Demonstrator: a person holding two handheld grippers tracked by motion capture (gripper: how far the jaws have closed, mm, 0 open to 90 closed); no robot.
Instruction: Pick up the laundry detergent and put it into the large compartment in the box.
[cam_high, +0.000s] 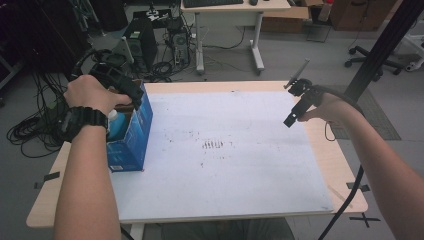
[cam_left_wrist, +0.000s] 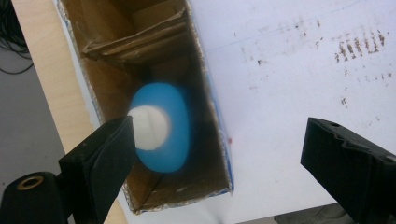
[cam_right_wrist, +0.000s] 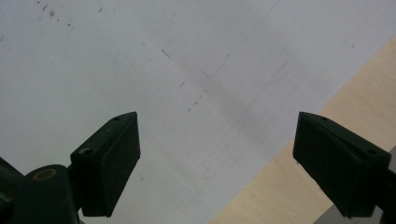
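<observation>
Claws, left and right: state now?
Left claw: open, empty, above the blue bottle in the box.
Right claw: open, empty.

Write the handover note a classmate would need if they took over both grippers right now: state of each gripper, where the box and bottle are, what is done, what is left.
Left gripper: open, holding nothing, above the open top of the blue box.
Right gripper: open, holding nothing, over the white sheet near the table's right edge.
Blue bottle with white cap: inside the box, at the table's left edge.
Done: the bottle appears to be in the box.
Left: probably withdrawing the left gripper; box flaps are not closed.
</observation>
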